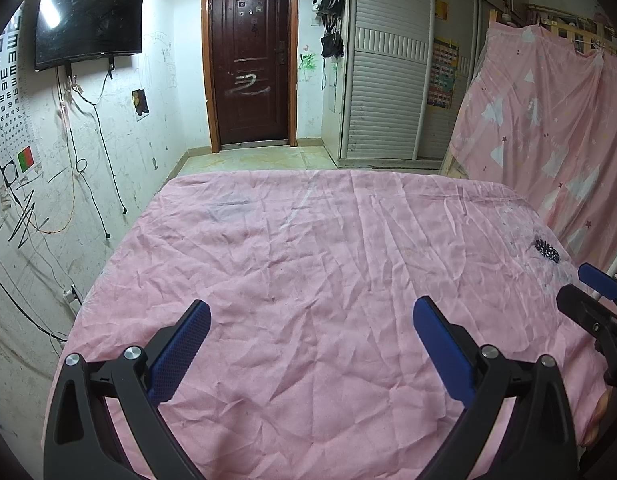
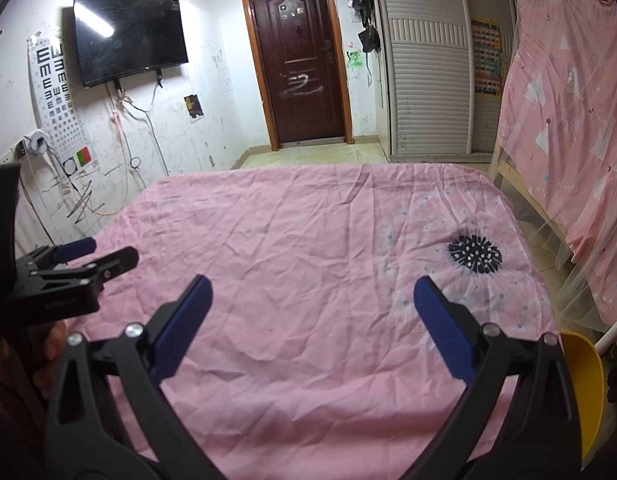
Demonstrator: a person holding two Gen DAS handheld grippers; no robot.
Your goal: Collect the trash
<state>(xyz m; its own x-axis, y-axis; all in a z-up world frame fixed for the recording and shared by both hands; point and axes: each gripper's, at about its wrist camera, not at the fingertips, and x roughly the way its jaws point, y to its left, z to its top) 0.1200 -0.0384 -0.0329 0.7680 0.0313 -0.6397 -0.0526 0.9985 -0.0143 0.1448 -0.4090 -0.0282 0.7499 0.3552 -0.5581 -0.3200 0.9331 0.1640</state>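
Bedroom, wrinkled pink bedsheet (image 1: 308,280) covering the bed.
Left gripper (image 1: 310,354) and right gripper (image 2: 308,330) both spread wide, empty; one yellow bin (image 2: 584,392) at bed's right edge.

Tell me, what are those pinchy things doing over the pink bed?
A person holds two grippers above the pink sheet. The left gripper and the right gripper are both open and hold nothing. The job is collecting trash, but no trash shows on the sheet right now. A yellow container sits at the bed's right edge, untouched.
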